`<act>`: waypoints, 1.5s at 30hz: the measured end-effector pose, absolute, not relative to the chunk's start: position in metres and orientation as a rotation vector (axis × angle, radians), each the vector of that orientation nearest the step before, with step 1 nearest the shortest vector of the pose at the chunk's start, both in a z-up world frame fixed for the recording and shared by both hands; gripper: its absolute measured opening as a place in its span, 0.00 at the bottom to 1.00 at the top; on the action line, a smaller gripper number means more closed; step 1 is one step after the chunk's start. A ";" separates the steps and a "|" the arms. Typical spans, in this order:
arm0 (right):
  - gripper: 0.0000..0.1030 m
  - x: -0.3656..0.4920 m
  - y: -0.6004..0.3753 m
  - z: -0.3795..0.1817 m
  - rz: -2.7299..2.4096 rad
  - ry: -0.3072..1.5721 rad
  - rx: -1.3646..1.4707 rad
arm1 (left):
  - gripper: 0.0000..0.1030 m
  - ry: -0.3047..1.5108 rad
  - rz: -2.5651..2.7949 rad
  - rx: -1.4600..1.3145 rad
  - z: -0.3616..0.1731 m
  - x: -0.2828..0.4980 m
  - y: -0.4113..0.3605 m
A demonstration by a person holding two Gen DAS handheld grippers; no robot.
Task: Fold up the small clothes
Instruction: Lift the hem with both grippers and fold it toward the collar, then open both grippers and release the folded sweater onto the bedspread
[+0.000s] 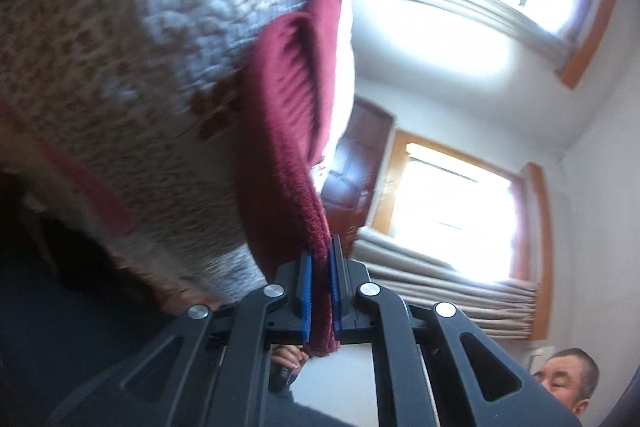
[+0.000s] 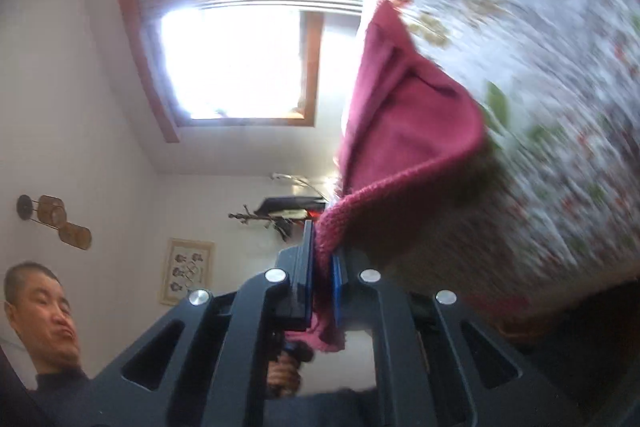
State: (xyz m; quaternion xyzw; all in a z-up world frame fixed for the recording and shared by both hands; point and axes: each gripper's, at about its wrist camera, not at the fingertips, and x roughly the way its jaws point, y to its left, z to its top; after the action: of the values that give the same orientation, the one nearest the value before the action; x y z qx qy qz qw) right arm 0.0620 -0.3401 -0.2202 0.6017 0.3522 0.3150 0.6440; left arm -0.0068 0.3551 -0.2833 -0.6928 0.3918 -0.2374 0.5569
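A dark red knitted garment (image 1: pixel 288 115) hangs stretched between both grippers, above a floral quilted bedspread (image 1: pixel 120 59). My left gripper (image 1: pixel 320 259) is shut on one corner of it, and the cloth runs down between the blue pads (image 1: pixel 306 291). In the right wrist view the same red garment (image 2: pixel 404 131) billows out from my right gripper (image 2: pixel 322 259), which is shut on another corner. Its far end rests against the bedspread (image 2: pixel 540 67). Both views are rolled sideways and blurred by motion.
Bright windows with wooden frames (image 1: pixel 460 211) (image 2: pixel 236 63) and beige curtains (image 1: pixel 440 287) line the walls. A dark wooden door (image 1: pixel 356 163) stands beyond the bed. A person (image 2: pixel 44 319) is close behind the grippers, with a hand (image 2: pixel 284 375) on the handle.
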 end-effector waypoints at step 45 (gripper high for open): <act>0.64 0.291 -0.306 -0.253 0.468 1.266 0.808 | 0.67 1.118 -0.189 -0.808 -0.251 0.219 0.338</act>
State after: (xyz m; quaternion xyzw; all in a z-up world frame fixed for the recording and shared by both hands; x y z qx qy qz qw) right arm 0.2907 -0.3060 -0.2531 0.3636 0.5696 0.2105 0.7064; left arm 0.2188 0.3377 -0.2509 -0.3723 0.5150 -0.0868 0.7673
